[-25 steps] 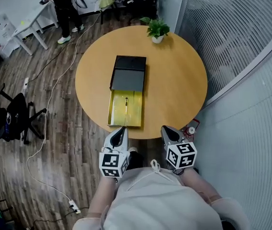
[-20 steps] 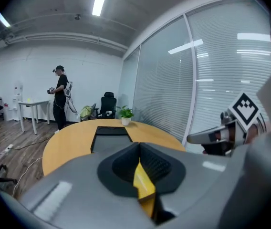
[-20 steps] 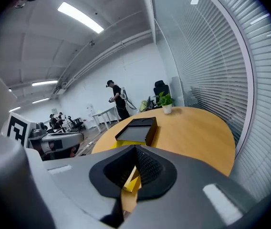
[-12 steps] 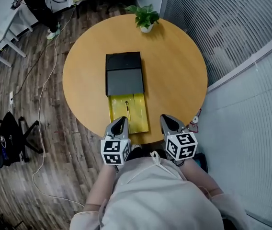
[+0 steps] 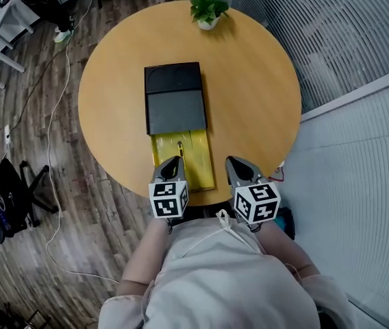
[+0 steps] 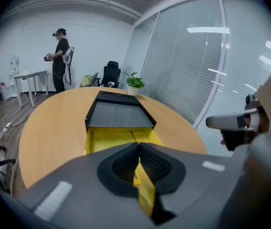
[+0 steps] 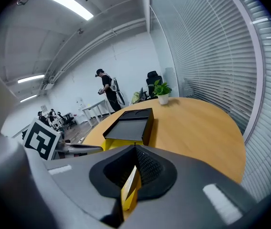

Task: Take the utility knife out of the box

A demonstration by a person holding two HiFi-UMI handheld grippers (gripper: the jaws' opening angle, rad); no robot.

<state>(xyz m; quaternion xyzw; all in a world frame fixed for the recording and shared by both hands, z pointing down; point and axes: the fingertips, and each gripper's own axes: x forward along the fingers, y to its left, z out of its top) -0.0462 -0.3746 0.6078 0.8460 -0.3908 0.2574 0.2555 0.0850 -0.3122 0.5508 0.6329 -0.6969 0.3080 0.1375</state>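
**A:** Where's the utility knife (image 5: 179, 145)?

**B:** Lying in the yellow tray (image 5: 200, 157); the tray is slid out of the black box (image 5: 174, 101) toward the near edge of the round table (image 5: 256, 94); nothing touches the knife.

**A:** And the grippers?

**B:** The left gripper (image 5: 172, 162) hovers over the tray's near left corner, jaws pressed together with nothing between them; the right gripper (image 5: 235, 163) is just right of the tray, jaws likewise closed and empty.

**A:** Anything else?

**B:** A potted plant (image 5: 205, 7) at the table's far edge; a person (image 6: 59, 56) standing by a white desk (image 6: 30, 75) beyond.
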